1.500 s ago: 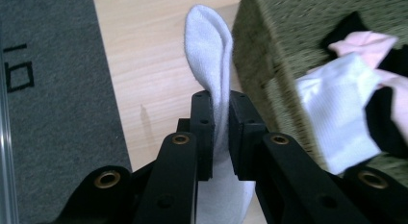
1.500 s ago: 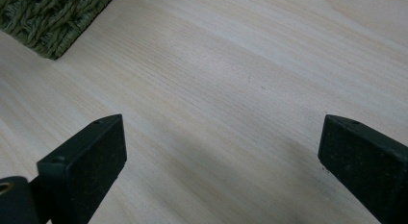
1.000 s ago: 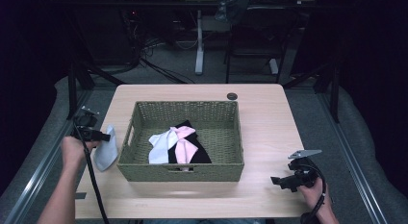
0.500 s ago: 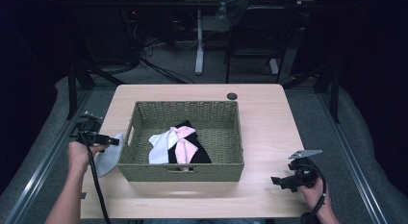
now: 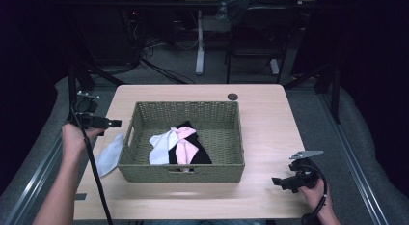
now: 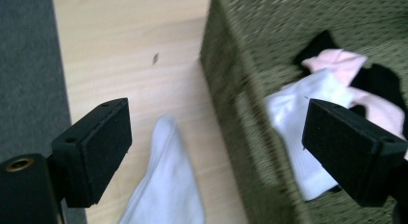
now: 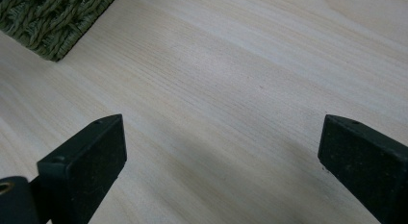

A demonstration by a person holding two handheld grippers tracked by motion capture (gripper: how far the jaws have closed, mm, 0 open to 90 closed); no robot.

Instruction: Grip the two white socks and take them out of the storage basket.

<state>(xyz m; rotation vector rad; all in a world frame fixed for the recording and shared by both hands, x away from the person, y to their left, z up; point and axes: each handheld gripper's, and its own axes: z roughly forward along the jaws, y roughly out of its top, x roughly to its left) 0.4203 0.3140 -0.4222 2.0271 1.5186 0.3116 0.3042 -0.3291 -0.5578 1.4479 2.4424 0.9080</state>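
Your pale wooden worktop carries a green woven rectangular basket at its middle, holding white, pink and black socks, while one limp pale-blue sock lies flat by the left edge, just beside the basket's left wall. Your left gripper hovers over that sock with jaws wide apart; your right gripper, equally spread and empty, sits near the front right corner. The sock looks light, soft and floppy, so pinch a bunched fold near its middle.
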